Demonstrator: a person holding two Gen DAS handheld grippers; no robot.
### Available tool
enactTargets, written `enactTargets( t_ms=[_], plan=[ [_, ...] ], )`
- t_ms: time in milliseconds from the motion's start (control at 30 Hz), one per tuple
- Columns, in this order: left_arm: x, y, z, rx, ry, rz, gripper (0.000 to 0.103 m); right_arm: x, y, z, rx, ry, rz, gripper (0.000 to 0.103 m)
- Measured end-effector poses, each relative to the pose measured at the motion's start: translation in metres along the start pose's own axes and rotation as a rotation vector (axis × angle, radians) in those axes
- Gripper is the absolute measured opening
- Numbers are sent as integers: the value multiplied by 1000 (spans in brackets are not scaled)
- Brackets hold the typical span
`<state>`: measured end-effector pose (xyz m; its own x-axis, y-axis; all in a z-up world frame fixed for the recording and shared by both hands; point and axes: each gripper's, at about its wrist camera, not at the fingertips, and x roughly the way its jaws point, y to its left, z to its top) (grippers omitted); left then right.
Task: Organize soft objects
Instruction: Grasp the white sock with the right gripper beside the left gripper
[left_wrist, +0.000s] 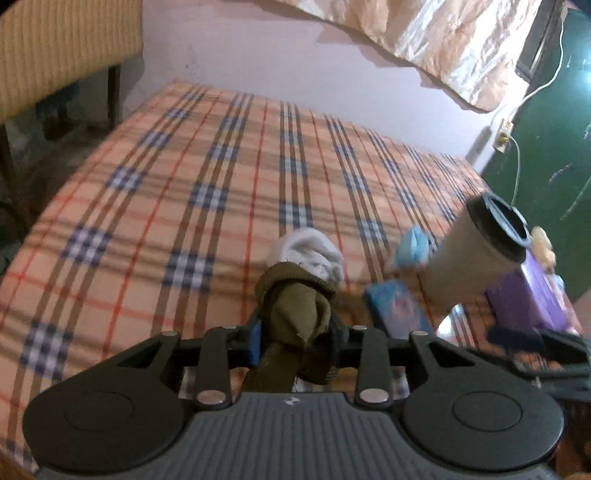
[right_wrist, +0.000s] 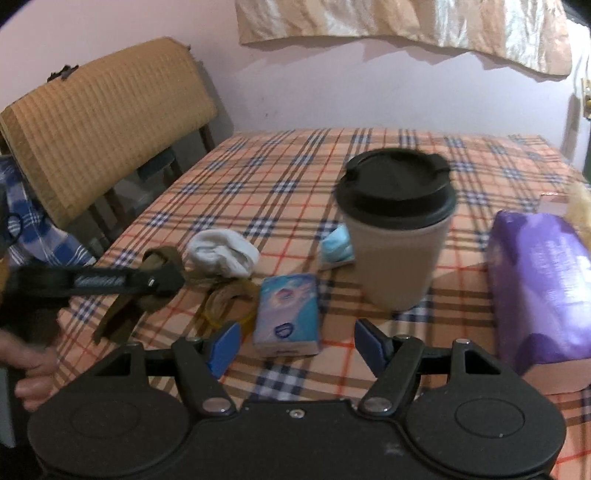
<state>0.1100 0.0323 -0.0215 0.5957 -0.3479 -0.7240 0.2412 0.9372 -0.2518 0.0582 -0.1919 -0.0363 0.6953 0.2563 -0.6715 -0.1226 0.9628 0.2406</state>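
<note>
Gathering step in hand: left gripper (left_wrist: 295, 334) clamped on an olive-green sock (left_wrist: 295, 314), lifted just clear of the plaid tablecloth (left_wrist: 166, 177) at the near left of the clutter, with a tail of the cloth drooping back toward the handle. Long axis of the sock running roughly along the gripper's own line, near to far, bunched cuff end pointing away toward a rolled white sock (left_wrist: 314, 254) lying just beyond it; from the right wrist view the same sock hanging slack below the pads, so the axis soft and apt to swing. Right gripper (right_wrist: 293, 341) spread wide and empty, hovering above a blue tissue packet (right_wrist: 288, 314) at the near edge. Behind that, a tan cup with black lid (right_wrist: 395, 229), a small pale-blue bundle (right_wrist: 338, 245) at its left, and a purple wrapped pack (right_wrist: 539, 288) at the right. Next move, by judgement: carrying the olive sock over beside the white one or to a chosen pile, keeping the dangling tail clear of the cup, then releasing; probably also lowering the right onto the tissue packet across its narrow width.
</note>
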Motion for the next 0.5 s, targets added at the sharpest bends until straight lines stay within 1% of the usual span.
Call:
enactTargets(
  t_ms=[67, 100, 167, 367, 433, 500],
  plan=[
    [-5, 8, -8, -2, -3, 24, 35, 6, 7, 1, 0, 4, 28, 81],
    [-6, 13, -10, -15, -2, 26, 35, 10, 13, 2, -21, 2, 34, 81],
    [-10, 23, -15, -38, -2, 24, 35, 15, 22, 4, -57, -1, 49, 81],
    [-14, 36, -26, -51, 6, 19, 35, 41, 53, 19, -91, 4, 147, 81],
    [-13, 40, -27, -63, 9, 21, 35, 55, 69, 27, -118, 26, 188, 82],
    [-14, 43, -29, -68, 7, 21, 35, 70, 86, 34, -138, 44, 206, 82]
  ],
)
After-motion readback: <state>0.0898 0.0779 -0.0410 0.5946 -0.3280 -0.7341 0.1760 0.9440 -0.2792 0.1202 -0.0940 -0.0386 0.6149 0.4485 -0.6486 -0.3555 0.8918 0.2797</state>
